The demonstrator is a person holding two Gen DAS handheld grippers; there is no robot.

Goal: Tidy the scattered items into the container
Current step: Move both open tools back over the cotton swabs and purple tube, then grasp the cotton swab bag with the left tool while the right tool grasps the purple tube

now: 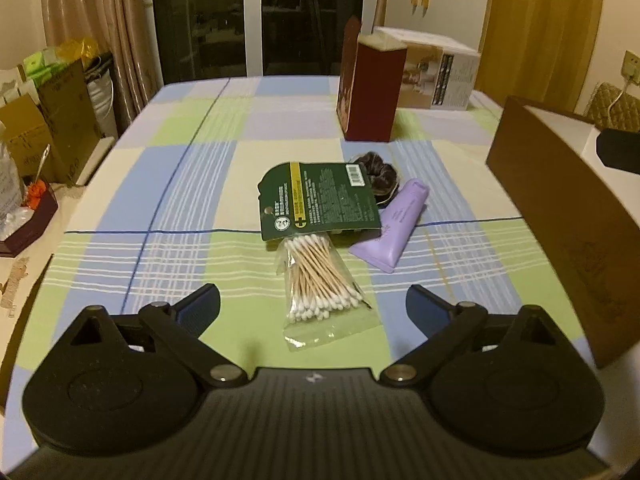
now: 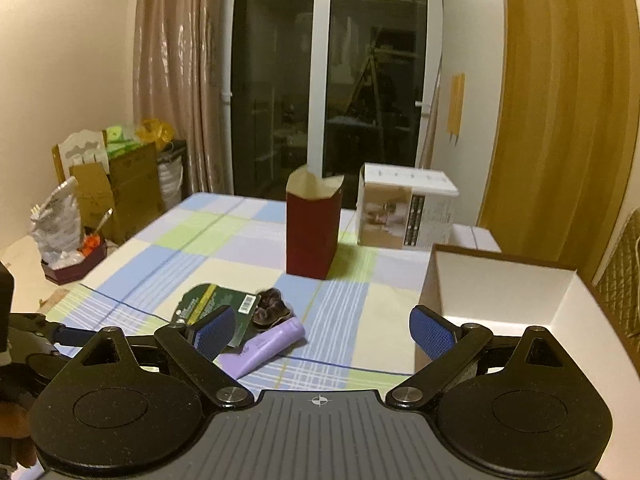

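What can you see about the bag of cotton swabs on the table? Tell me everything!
The swab bag is clear plastic, packed with wooden sticks with white tips. Its dark green card top has a yellow stripe and a barcode. It lies flat on the checked cloth, card overlapping the purple tube and scrunchie. The open left gripper faces it, not touching.

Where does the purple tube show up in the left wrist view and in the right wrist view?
Left wrist view: the purple tube lies right of centre on the checked cloth, beside the green card pack.
Right wrist view: the purple tube lies lower left of centre, just past the right gripper's left finger.
Shared landmark: the dark red box stands upright behind it in both.
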